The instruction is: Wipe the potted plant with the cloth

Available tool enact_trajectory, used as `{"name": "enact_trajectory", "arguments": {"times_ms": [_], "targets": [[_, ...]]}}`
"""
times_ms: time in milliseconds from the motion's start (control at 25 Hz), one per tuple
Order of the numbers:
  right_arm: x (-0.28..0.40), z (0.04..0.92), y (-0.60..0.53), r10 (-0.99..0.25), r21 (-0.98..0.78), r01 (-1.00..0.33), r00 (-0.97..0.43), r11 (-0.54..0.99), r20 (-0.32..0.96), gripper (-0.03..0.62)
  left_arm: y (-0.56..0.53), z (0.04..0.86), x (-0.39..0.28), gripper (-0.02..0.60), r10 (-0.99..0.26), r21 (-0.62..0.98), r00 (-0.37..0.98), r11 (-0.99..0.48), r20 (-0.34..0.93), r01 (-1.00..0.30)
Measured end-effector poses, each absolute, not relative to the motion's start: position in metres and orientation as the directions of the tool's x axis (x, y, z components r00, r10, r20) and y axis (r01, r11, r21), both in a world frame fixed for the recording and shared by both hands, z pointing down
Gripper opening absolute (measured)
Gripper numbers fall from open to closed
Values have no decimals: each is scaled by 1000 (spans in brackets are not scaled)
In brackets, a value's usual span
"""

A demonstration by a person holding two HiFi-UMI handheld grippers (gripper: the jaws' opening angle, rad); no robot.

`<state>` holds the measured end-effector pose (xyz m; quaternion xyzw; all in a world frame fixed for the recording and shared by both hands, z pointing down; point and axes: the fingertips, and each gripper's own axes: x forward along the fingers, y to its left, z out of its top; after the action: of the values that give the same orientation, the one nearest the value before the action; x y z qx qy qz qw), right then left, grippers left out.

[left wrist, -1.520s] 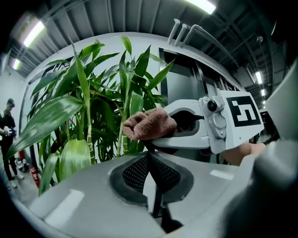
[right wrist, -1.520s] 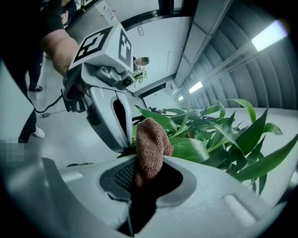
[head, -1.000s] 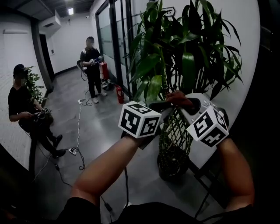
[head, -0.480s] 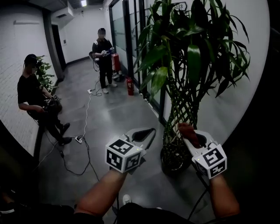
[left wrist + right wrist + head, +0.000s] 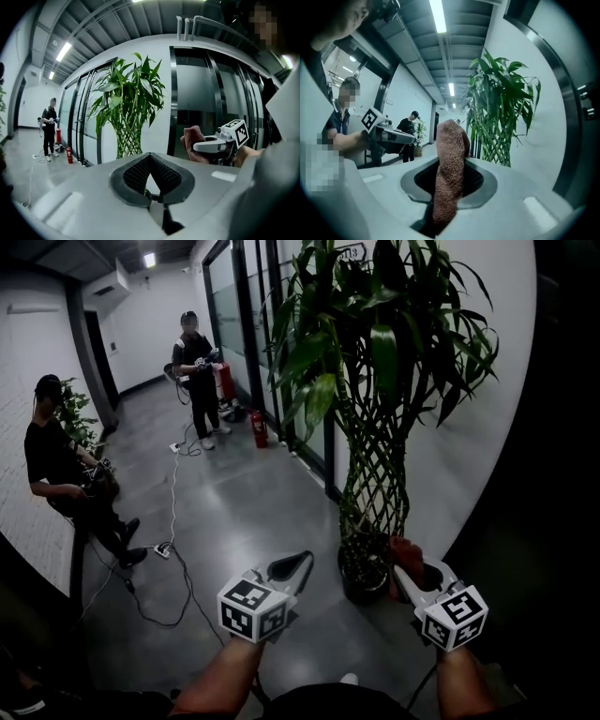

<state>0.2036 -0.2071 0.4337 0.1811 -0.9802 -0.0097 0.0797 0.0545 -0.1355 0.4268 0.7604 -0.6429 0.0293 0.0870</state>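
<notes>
Corridor, grey floor [image 5: 244, 521], white wall [image 5: 464, 465], potted plant [image 5: 375, 437]

My left claw [image 5: 150, 161] has its jaws pressed together, nothing between them; beyond it the potted plant [image 5: 127, 105] stands upright, well apart; at the right my right claw [image 5: 205, 146] grips a reddish cloth [image 5: 191, 138]; far left a person [image 5: 48, 126] stands near a red fire extinguisher [image 5: 69, 154].
</notes>
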Motion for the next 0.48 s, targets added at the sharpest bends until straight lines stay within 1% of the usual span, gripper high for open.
{"name": "enact_trajectory", "arguments": {"times_ms": [240,480], "targets": [[228,460,-121,-432,-50,-445,-886,894,168,69,-64,426,79,17,-956,91,241,-228,167,-969],[249,479,-22,-471,-87,-495,-858,864,203,69,15,440,88,17,-946,89,280,-268,162,-959]]}}
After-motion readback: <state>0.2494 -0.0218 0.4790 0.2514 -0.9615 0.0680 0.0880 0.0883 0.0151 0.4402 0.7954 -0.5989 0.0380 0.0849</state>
